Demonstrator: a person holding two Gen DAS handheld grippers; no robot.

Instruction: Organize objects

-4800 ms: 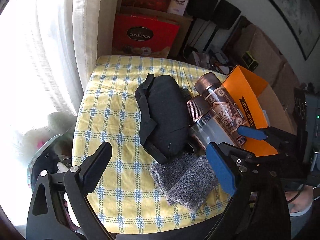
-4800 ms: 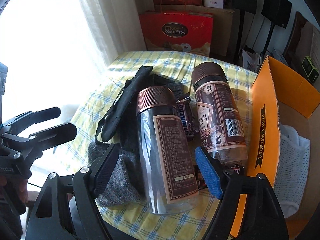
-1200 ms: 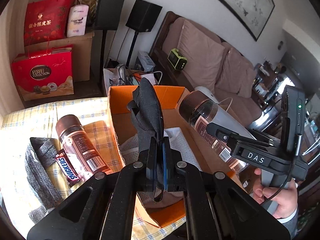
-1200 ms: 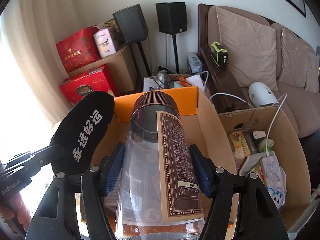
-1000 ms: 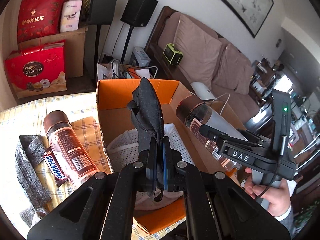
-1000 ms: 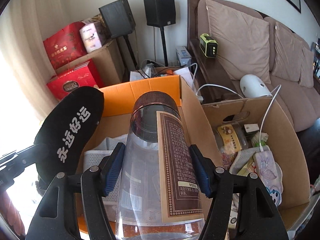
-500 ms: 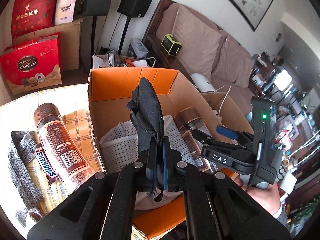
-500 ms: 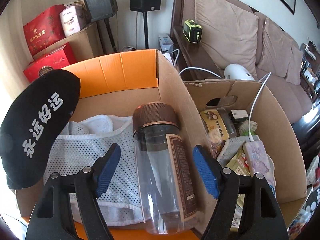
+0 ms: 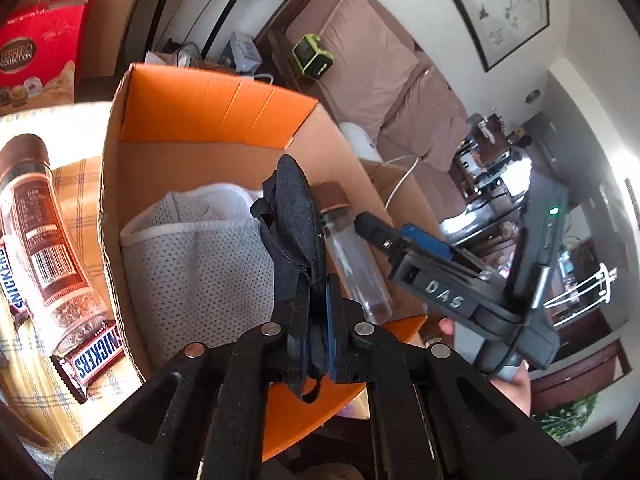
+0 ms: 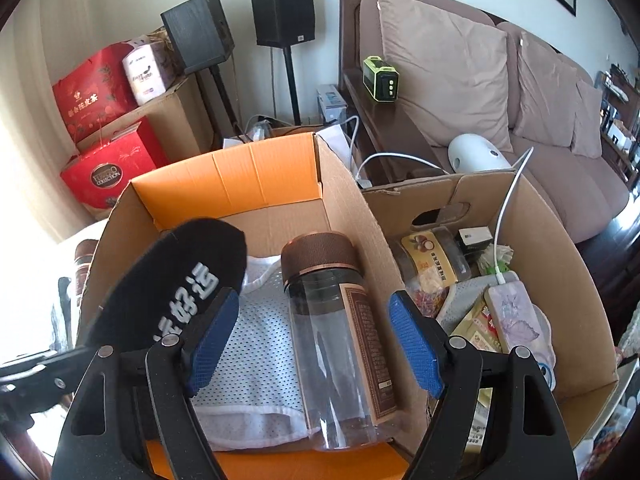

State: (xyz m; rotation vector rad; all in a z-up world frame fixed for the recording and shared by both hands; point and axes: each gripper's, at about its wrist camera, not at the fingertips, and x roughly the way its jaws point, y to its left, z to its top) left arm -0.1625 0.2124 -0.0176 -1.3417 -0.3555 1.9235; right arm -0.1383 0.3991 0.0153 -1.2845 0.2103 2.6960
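The right gripper (image 10: pixel 310 340) now stands with its blue pads spread wide and nothing between them, and that is the big change: a second ago those pads were clamped on the clear bottle (image 10: pixel 336 332), carried above the orange-lined cardboard box (image 10: pixel 264 176). Now the bottle lies inside the box, brown cap pointing toward the far wall, resting along the right-hand wall and partly on the white mesh fabric (image 10: pixel 260 360), with the pads apart on either side of it and not touching. From the left wrist view the same bottle (image 9: pixel 352 264) shows low in the box, beside the mesh fabric (image 9: pixel 192 256), with the right gripper (image 9: pixel 404 240) just above it. The left gripper (image 9: pixel 316 320) is still pinched tight on the black eye mask (image 9: pixel 294 232), holding it upright over the box interior, exactly the grip it had a second ago; the mask hangs lower over the mesh than before. In the right wrist view the mask (image 10: pixel 176 284) shows its white printed characters, sitting just left of the bottle. Outside the box, on the yellow checked cloth (image 9: pixel 24 384), the second brown-capped bottle (image 9: pixel 38 232) lies where it was, with a Snickers bar (image 9: pixel 94 354) at its base, touching it. A second cardboard box (image 10: pixel 532 208) of odds and ends sits against the right side.
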